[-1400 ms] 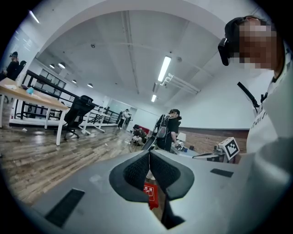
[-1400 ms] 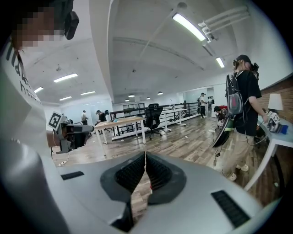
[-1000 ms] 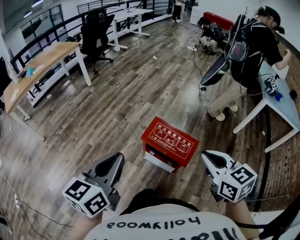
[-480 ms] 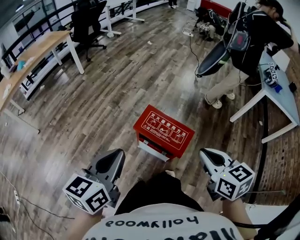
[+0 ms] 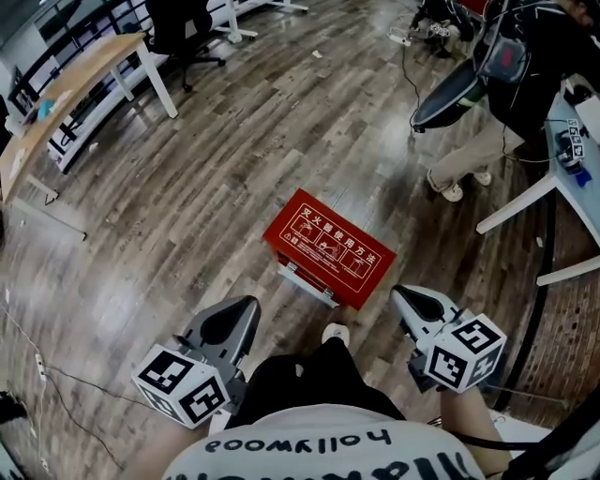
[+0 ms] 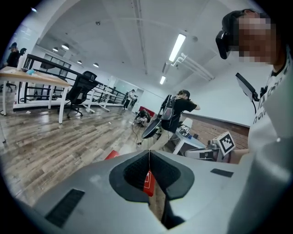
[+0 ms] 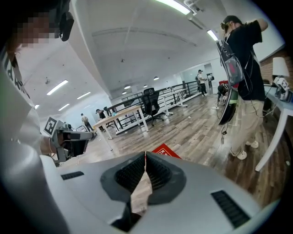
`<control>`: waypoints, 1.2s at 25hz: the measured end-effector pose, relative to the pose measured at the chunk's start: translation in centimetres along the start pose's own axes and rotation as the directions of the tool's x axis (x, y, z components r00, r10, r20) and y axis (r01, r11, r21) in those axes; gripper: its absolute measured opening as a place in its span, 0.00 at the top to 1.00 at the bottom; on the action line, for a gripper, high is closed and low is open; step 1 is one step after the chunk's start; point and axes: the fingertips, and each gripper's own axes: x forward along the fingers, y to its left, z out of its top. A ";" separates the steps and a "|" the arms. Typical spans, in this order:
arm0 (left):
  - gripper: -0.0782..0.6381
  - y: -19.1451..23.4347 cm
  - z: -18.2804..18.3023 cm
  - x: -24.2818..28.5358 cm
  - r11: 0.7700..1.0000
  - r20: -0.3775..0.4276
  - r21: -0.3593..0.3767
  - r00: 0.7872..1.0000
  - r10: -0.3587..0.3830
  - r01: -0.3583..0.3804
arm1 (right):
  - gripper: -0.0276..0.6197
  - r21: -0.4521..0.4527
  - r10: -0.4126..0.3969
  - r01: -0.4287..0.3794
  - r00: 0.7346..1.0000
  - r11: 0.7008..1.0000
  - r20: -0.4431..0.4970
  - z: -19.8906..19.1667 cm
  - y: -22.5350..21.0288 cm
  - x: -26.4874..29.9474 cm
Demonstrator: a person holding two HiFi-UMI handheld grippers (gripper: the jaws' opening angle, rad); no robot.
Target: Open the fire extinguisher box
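The red fire extinguisher box (image 5: 328,246) lies on the wooden floor with its lid down and white print on top. Its pale front edge faces me. My left gripper (image 5: 249,306) hovers to the box's near left, jaws shut and empty. My right gripper (image 5: 397,293) hovers just off the box's near right corner, also shut with nothing in it. The left gripper view shows the jaw tips (image 6: 149,151) meeting, with a sliver of the red box (image 6: 148,183) behind them. In the right gripper view the box (image 7: 166,151) shows just past the closed tips (image 7: 145,154).
A person (image 5: 487,103) stands at the back right beside a white table (image 5: 562,178). A wooden desk (image 5: 66,103) and a black office chair (image 5: 183,23) stand at the back left. A cable (image 5: 56,375) runs over the floor at the left. My own shoe (image 5: 335,333) is below the box.
Both grippers have sunk and come closer to the box, which now sits higher in the head view. Their jaws stayed closed.
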 end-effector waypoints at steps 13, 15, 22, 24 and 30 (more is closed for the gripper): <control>0.88 -3.6 -5.4 10.6 0.990 -0.085 0.123 0.995 -0.056 0.066 | 0.94 0.074 0.052 -0.049 0.997 0.996 -0.048 -0.7 -9.3 1.5; 0.88 -2.8 -6.7 11.8 0.991 -0.118 0.133 0.993 -0.003 0.019 | 0.94 0.083 0.060 -0.055 0.997 0.995 -0.054 -1.0 -10.2 1.6; 0.83 1.0 -11.1 15.4 0.970 -0.104 -0.243 0.994 -0.015 -0.011 | 0.94 0.103 0.061 -0.050 0.992 0.993 -0.106 -4.0 -12.0 1.8; 0.53 3.6 -13.8 16.9 0.939 -0.136 -0.336 0.990 0.027 -0.072 | 0.94 0.117 0.052 -0.036 0.990 0.992 -0.132 -5.8 -12.7 1.9; 0.34 11.6 -23.6 21.4 0.741 -0.244 -0.640 0.968 0.056 -0.204 | 0.94 0.184 0.009 0.032 0.976 0.982 -0.217 -11.4 -14.3 2.0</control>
